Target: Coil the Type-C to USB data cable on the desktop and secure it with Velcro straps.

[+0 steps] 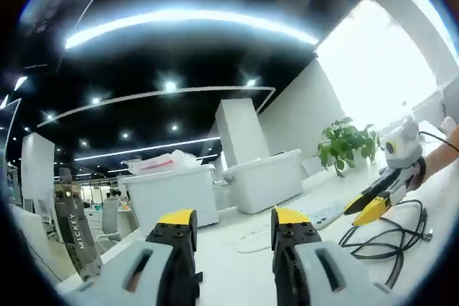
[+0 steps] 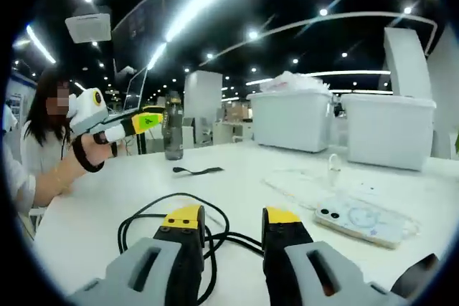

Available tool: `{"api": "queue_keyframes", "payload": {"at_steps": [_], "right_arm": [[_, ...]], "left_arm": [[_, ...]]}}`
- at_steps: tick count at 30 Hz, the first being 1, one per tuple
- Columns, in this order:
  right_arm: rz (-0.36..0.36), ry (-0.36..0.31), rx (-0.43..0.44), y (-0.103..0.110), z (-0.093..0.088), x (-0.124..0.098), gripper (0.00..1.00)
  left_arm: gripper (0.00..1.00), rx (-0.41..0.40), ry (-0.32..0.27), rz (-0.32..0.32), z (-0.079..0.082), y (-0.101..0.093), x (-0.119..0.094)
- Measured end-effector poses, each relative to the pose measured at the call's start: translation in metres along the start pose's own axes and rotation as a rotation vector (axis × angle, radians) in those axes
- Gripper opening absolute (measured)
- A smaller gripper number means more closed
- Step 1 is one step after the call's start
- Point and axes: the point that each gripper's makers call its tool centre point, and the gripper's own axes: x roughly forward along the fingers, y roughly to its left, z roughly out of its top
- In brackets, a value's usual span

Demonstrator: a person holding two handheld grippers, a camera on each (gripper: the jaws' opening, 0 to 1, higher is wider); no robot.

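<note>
My right gripper (image 2: pixel 228 231) is open, nothing held, jaws hovering over the black data cable (image 2: pixel 154 214), which lies in loose loops on the white desk (image 2: pixel 237 177) near its front edge. My left gripper (image 1: pixel 233 231) is also open and empty, raised off the desk. The cable looks light, thin and floppy, likely springy, so I'd pinch one strand of a loop, not the plug ends. A black Velcro strap (image 2: pixel 197 170) lies flat further in, well apart from the cable, beyond it a dark bottle (image 2: pixel 173 125). Two white bins (image 2: pixel 290 120) stand toward the far edge; the left one holds crumpled plastic-looking stuff, the other's contents are hidden. A phone (image 2: pixel 361 218) lies at right.
</note>
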Motion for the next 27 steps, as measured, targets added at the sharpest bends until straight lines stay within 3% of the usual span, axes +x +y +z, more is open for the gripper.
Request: {"api": "queue_keyframes", "payload": {"at_steps": [3,7,13,20,23,27], "right_arm": [[0.022,0.057,-0.024,0.001,-0.015,0.02,0.29],[0.051,0.091,-0.011,0.005,-0.024,0.034,0.28],[0.047,0.136,-0.065,0.005,-0.029,0.046,0.2],[0.07,0.192,-0.082,0.009,-0.031,0.053,0.14],[0.077,0.245,-0.158,0.013,-0.036,0.055,0.09],[0.037,0.279,-0.217,0.011,-0.035,0.06,0.05]], "left_arm": [[0.43,-0.051,0.044,0.01,-0.01,-0.001,-0.003],[0.42,0.01,0.109,0.027,-0.026,-0.002,-0.009],[0.42,0.042,0.068,0.02,-0.016,-0.007,-0.006],[0.42,0.044,0.079,0.01,-0.018,-0.011,-0.007],[0.42,0.045,0.082,0.004,-0.02,-0.013,-0.007],[0.42,0.053,0.092,-0.007,-0.022,-0.017,-0.007]]}}
